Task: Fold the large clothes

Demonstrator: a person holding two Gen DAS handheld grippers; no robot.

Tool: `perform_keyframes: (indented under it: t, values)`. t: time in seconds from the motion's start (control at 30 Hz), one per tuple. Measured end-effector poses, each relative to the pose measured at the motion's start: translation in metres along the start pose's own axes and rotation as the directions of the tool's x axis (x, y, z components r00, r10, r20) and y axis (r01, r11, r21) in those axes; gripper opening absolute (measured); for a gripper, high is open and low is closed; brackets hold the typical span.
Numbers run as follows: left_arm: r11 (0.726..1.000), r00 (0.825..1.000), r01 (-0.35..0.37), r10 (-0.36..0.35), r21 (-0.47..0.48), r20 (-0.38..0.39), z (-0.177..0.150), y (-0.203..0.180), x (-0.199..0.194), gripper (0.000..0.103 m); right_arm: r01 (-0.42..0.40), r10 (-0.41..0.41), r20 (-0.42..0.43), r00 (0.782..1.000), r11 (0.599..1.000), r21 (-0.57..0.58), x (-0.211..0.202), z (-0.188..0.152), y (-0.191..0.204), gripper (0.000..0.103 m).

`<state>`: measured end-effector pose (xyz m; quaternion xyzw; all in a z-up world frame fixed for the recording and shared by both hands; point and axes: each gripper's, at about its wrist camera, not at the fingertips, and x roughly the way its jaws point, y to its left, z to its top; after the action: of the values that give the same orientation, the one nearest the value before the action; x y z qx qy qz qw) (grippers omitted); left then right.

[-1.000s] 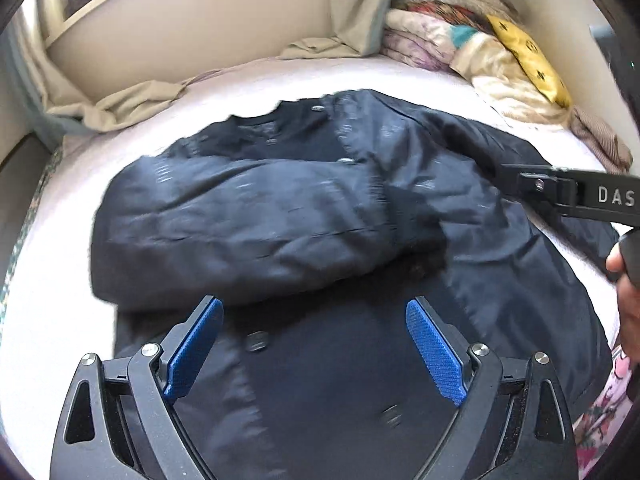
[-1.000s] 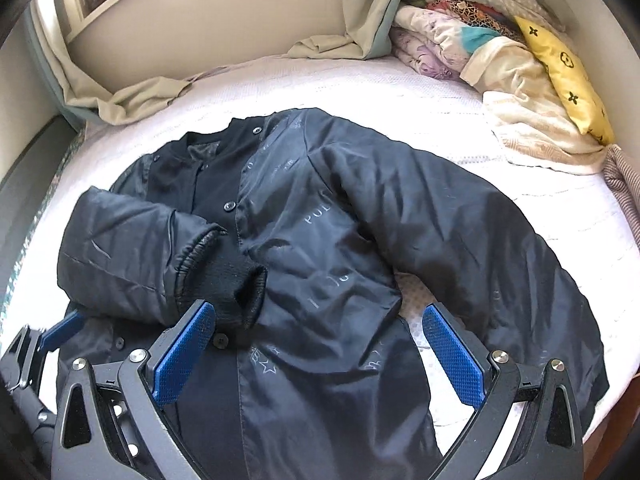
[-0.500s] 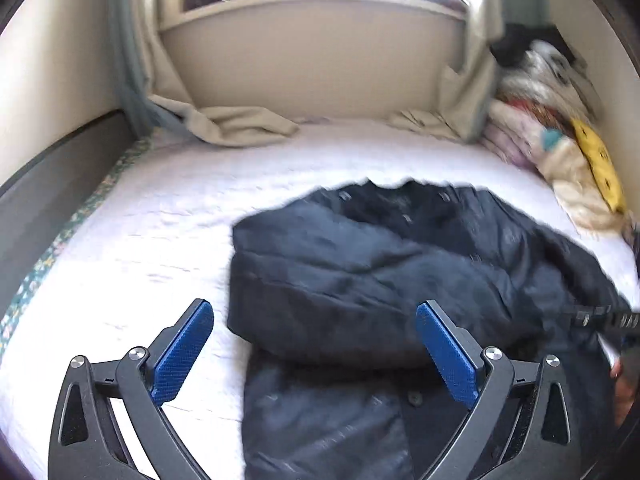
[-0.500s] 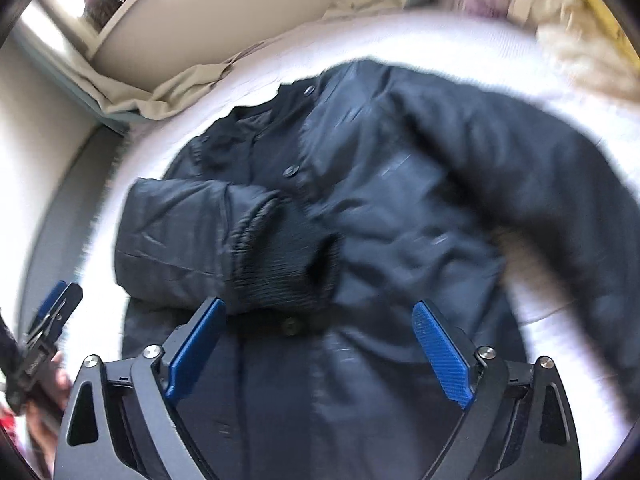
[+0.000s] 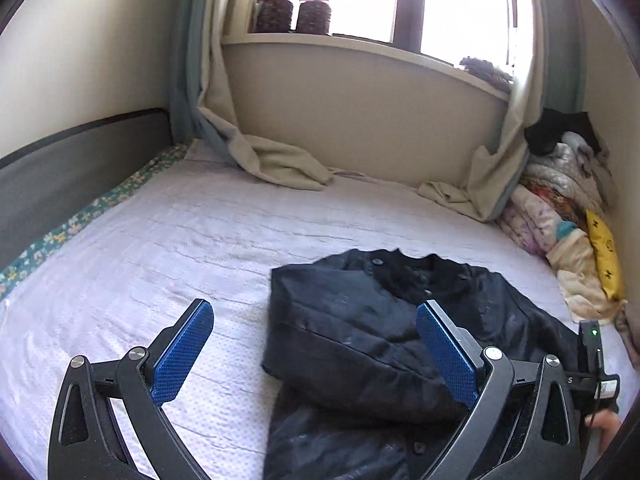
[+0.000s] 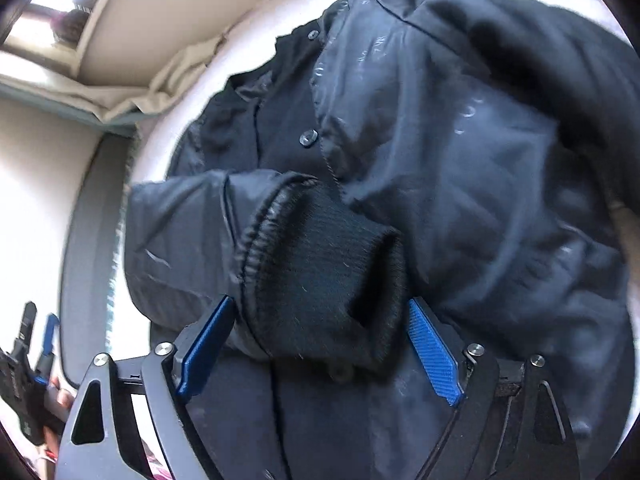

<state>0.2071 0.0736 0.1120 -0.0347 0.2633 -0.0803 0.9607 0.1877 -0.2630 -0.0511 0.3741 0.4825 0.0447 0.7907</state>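
My left tongs (image 5: 314, 354) stand wide open with nothing between the two blue pads (image 5: 184, 354); they hang above the bed (image 5: 168, 248), the left pad over bare white sheet and the right pad over the near left part of the jacket (image 5: 360, 332). My right tongs (image 6: 320, 344) are also spread wide, gripping nothing, low over the jacket (image 6: 460, 168), with the one knit cuff (image 6: 332, 280) of the folded-over sleeve lying in the gap between their pads.

There is one dark jacket, lying on the near right part of the bed, front side up, collar toward the far wall. One sleeve is folded across the chest from the left. In the right wrist view I count two snap buttons along the open front near the collar.

Further out, in the left wrist view, two jars (image 5: 294, 12) with purple lids stand side by side on the windowsill (image 5: 360, 48). Two curtains (image 5: 224, 120) hang at the window, one at each side, their ends spilling onto the bed. One pile of folded bedding (image 5: 556, 216) sits in the far right corner, with one yellow cushion (image 5: 604, 252) leaning at its near end. One dark bed frame (image 5: 80, 152) runs along the left side.
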Motion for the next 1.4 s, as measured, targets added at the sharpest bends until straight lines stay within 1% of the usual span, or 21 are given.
perform_keyframes:
  t: [0.03,0.07,0.1,0.13,0.17,0.27,0.37,0.43,0.5,0.63,0.7,0.73,0.8,0.87,1.0,1.1,1.13,1.2,1.27,1.33,1.4]
  values:
    - [1.0,1.0,-0.011,0.011,-0.005,-0.005,0.0,0.003,0.0,0.103,-0.011,0.011,0.003,1.0,1.0,0.001,0.002,0.001,0.001,0.078]
    - [1.0,1.0,-0.019,0.019,-0.014,-0.012,0.001,0.005,0.002,0.103,-0.019,0.019,0.003,1.0,1.0,-0.013,0.004,0.003,0.005,0.07]
    - [0.999,0.999,-0.026,0.025,-0.029,-0.021,0.001,0.008,0.004,0.103,-0.02,0.02,-0.001,1.0,0.999,-0.032,0.005,0.003,0.009,0.064]
    - [0.998,0.999,-0.032,0.03,-0.046,-0.03,0.002,0.012,0.006,0.103,-0.026,0.025,-0.009,1.0,0.998,-0.058,0.006,0.005,0.014,0.051]
    - [0.998,0.999,-0.036,0.034,-0.056,-0.035,0.001,0.015,0.007,0.103,-0.032,0.032,-0.01,0.999,0.997,-0.069,0.007,0.006,0.017,0.041]
    - [0.995,0.997,-0.06,0.056,-0.075,-0.05,0.0,0.022,0.009,0.103,0.005,-0.004,0.004,1.0,0.99,-0.144,0.003,0.016,0.038,0.031]
    - [0.994,0.995,-0.084,0.079,-0.072,-0.061,0.0,0.025,0.011,0.103,0.055,-0.043,0.057,0.997,0.971,-0.231,-0.008,0.031,0.058,0.028]
    - [0.993,0.993,-0.095,0.09,-0.065,-0.075,-0.001,0.027,0.014,0.103,0.084,-0.058,0.103,0.993,0.957,-0.277,-0.017,0.045,0.069,0.028]
    - [0.992,0.99,-0.113,0.107,-0.059,-0.095,-0.002,0.029,0.019,0.103,0.113,-0.079,0.126,0.989,0.951,-0.287,-0.024,0.054,0.071,0.028]
    - [0.986,0.979,-0.158,0.15,-0.052,-0.14,-0.006,0.033,0.03,0.103,0.176,-0.131,0.174,0.976,0.946,-0.272,-0.035,0.071,0.06,0.028]
    - [0.984,0.972,-0.17,0.16,-0.046,-0.174,-0.009,0.032,0.038,0.103,0.172,-0.137,0.155,0.978,0.955,-0.242,-0.032,0.077,0.045,0.028]
    - [0.985,0.97,-0.169,0.158,-0.042,-0.187,-0.01,0.032,0.042,0.103,0.17,-0.143,0.128,0.981,0.958,-0.232,-0.025,0.079,0.039,0.028]
    - [0.987,0.963,-0.16,0.154,-0.014,-0.22,-0.012,0.026,0.052,0.103,0.166,-0.161,0.041,0.986,0.964,-0.206,-0.008,0.077,0.026,0.028]
    - [0.987,0.957,-0.159,0.161,0.028,-0.242,-0.012,0.018,0.062,0.103,0.156,-0.16,0.002,0.987,0.964,-0.216,0.001,0.074,0.027,0.028]
    - [0.975,0.946,-0.157,0.195,0.16,-0.26,-0.012,-0.011,0.089,0.103,0.174,-0.176,0.017,0.984,0.943,-0.285,0.01,0.073,0.042,0.028]
    - [0.958,0.94,-0.158,0.22,0.238,-0.262,-0.017,-0.027,0.11,0.103,0.172,-0.179,0.001,0.984,0.945,-0.279,0.021,0.071,0.039,0.028]
    - [0.957,0.938,-0.153,0.219,0.245,-0.268,-0.02,-0.029,0.118,0.103,0.179,-0.187,0.0,0.982,0.944,-0.276,0.024,0.071,0.037,0.03]
    - [0.963,0.931,-0.135,0.205,0.235,-0.304,-0.025,-0.029,0.13,0.103,0.196,-0.204,-0.002,0.979,0.945,-0.262,0.026,0.07,0.032,0.039]
    - [0.966,0.928,-0.126,0.195,0.225,-0.316,-0.024,-0.025,0.137,0.103,0.193,-0.197,0.006,0.98,0.956,-0.219,0.017,0.072,0.03,0.055]
    - [0.965,0.933,-0.14,0.203,0.22,-0.297,-0.018,-0.02,0.138,0.103,0.188,-0.182,0.046,0.982,0.962,-0.198,-0.001,0.075,0.032,0.056]
    - [0.969,0.941,-0.145,0.198,0.2,-0.276,-0.012,-0.014,0.137,0.103,0.235,-0.205,0.141,0.969,0.938,-0.253,-0.02,0.074,0.046,0.056]
